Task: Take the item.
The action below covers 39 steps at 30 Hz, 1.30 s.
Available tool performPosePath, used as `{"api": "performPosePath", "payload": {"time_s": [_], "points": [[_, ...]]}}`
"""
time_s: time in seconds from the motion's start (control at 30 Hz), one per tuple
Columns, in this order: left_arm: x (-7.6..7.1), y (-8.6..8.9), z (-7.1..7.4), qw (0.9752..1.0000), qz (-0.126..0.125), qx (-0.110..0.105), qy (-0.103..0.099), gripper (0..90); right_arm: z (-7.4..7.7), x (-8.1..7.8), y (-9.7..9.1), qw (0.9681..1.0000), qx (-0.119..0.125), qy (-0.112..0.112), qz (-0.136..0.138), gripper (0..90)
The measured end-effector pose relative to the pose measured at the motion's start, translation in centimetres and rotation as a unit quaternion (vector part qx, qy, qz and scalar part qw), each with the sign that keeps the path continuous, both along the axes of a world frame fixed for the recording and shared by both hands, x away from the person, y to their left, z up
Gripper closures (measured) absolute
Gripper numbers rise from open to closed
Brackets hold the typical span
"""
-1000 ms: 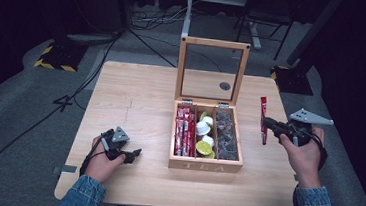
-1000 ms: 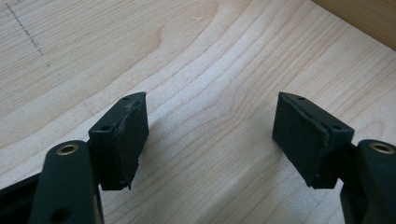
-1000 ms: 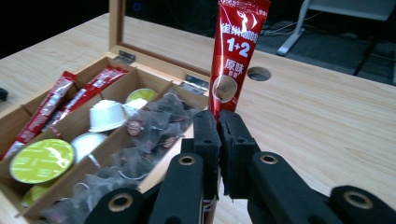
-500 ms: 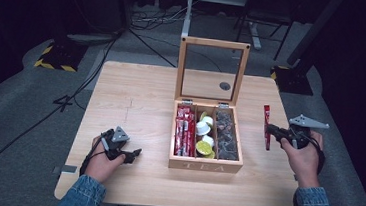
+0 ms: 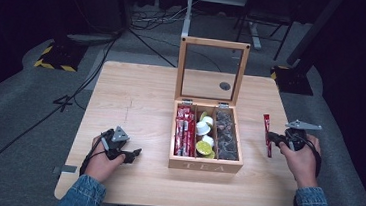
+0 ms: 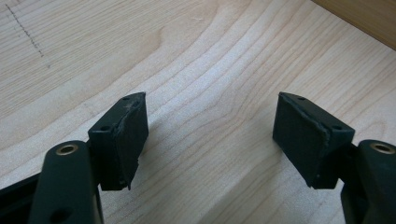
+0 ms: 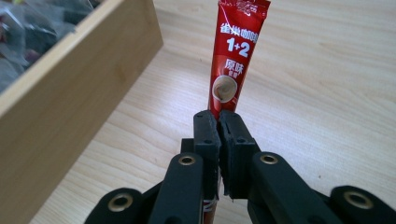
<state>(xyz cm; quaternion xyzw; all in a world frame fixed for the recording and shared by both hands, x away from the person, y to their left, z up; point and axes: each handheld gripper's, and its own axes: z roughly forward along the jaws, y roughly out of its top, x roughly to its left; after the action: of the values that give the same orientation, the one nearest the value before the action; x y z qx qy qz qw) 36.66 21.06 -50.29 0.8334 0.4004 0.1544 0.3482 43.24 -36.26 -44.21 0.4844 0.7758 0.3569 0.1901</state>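
Observation:
A wooden tea box point(image 5: 204, 165) stands open in the middle of the table, its glass lid point(image 5: 212, 70) upright. Red sachets point(image 5: 184, 131) fill its left compartment, white and yellow cups point(image 5: 204, 135) the middle, dark packets point(image 5: 226, 134) the right. My right gripper point(image 5: 274, 139) is shut on a red coffee sachet point(image 5: 267, 133) right of the box, low over the table; in the right gripper view the sachet point(image 7: 235, 58) sticks out past the closed jaws point(image 7: 219, 128), with the box wall point(image 7: 60, 88) at left. My left gripper point(image 5: 134, 154) rests open on the table left of the box, its pads point(image 6: 128, 135) apart over bare wood.
The table point(image 5: 136, 94) has open wood to the left and behind the box. A dark round mark point(image 5: 225, 85) shows through the lid. Cables point(image 5: 100, 50) and stand legs cross the grey floor behind the table. A faint pencil line point(image 6: 25, 32) crosses the wood.
My right gripper has lowered the red sachet toward the table right of the box and tilted it flatter. The left gripper has stayed put.

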Motion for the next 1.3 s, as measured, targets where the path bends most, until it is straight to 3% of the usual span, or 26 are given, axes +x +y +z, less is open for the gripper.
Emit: {"api": "performPosePath", "payload": {"time_s": [0.63,0.77,0.83,1.03,1.17,1.3], "points": [[0.0,0.0,0.0,1.0,0.0,0.0,0.0,27.0,-2.1,0.6,0.0,0.9978,-0.017,0.061,-0.022,85.7],[0.1,0.0,0.0,1.0,0.0,0.004,-0.003,26.8,-2.4,0.8,-0.1,0.998,-0.011,0.055,-0.029,72.7],[0.1,0.0,0.0,1.0,-0.001,0.002,-0.003,26.7,-2.4,0.8,-0.3,0.9987,-0.005,0.04,-0.03,62.9],[0.3,0.0,0.0,1.0,-0.003,0.0,0.0,26.2,-1.7,0.7,-0.5,0.9993,0.016,0.014,-0.032,51.2],[0.4,0.0,0.0,1.0,-0.005,0.001,-0.001,25.6,-1.0,0.5,-0.6,0.9991,0.031,-0.008,-0.027,43.6],[0.6,0.0,0.0,1.0,-0.001,0.002,-0.002,24.9,1.0,-0.1,-0.2,0.9979,0.05,-0.041,-0.005,35.5]]}}
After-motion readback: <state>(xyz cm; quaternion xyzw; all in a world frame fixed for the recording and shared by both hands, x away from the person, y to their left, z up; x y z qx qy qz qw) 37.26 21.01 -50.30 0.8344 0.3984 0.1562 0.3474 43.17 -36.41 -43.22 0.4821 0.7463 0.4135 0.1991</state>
